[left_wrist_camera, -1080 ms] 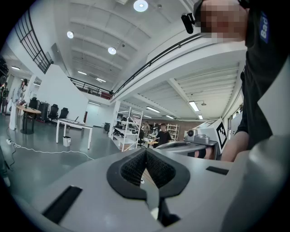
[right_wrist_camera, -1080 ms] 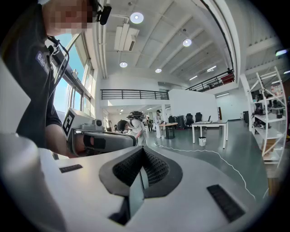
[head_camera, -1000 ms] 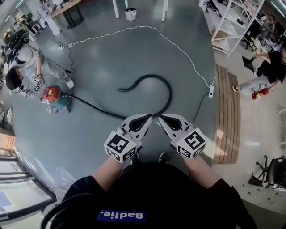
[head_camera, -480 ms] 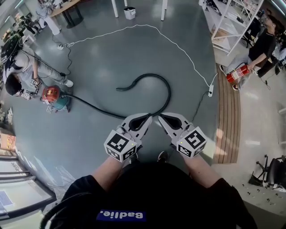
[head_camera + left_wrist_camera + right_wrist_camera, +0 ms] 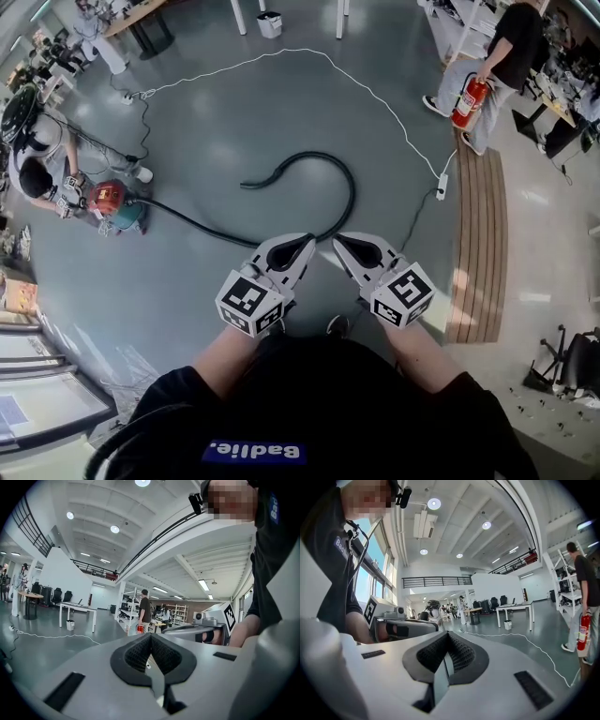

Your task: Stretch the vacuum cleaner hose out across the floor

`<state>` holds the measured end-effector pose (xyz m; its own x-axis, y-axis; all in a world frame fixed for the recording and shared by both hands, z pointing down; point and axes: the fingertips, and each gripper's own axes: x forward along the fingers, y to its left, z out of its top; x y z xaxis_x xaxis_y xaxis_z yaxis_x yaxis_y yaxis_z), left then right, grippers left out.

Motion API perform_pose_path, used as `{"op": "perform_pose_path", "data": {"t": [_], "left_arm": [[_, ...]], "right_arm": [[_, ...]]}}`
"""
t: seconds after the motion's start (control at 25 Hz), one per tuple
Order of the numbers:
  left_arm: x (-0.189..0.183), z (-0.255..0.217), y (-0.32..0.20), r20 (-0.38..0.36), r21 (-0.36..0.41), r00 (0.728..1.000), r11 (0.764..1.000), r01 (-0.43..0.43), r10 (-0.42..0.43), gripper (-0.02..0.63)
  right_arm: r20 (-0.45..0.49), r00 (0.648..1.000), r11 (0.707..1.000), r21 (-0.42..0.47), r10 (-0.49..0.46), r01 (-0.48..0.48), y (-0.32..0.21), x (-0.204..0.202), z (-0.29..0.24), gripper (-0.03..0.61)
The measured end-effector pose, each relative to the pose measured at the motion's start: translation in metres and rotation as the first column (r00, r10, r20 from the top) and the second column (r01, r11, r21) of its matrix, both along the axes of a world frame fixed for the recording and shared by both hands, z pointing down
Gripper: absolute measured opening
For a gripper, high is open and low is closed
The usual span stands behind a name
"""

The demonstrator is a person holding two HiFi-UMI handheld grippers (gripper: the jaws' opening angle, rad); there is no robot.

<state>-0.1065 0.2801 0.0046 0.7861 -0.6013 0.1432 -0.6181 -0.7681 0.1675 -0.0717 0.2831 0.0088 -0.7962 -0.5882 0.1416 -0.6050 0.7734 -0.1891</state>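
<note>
Since the left claw and the right claw are both pressed together with nothing pinched in either, the vacuum cleaner hose hasn't been picked up at all yet, tbh. It's laid on the grey floor just ahead of the claw tips. It's run from the red vacuum cleaner at the left, swept towards the claws, then hooked round and back so the free end is pointed left. Pretty light and bendy is how it'd be expected to handle, but springy too, so the curl will probably be kept unless it's dragged out properly. It's best taken near that free end and pulled away from the vacuum cleaner; if it's grabbed mid-loop, only the bend gets shifted. The vacuum cleaner might get rolled along as well, though a crouching person is seen right beside it. Counted up: one hose, one vacuum cleaner, two claws, one white cable snaked over the floor, and one fire extinguisher carried by a second person.
</note>
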Motion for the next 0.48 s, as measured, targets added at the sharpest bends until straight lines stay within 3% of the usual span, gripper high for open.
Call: {"op": "perform_pose_path", "data": {"t": [0.28, 0.48], "left_arm": [[0.028, 0.005, -0.005, 0.019, 0.0, 0.999, 0.999, 0.036, -0.036, 0.008], [0.017, 0.005, -0.015, 0.031, 0.0, 0.998, 0.998, 0.058, -0.058, 0.008]], "right_arm": [[0.019, 1.0, 1.0, -0.012, -0.022, 0.022, -0.01, 0.034, 0.01, -0.005], [0.011, 1.0, 0.999, -0.033, -0.028, 0.028, -0.021, 0.031, 0.017, -0.005]]}}
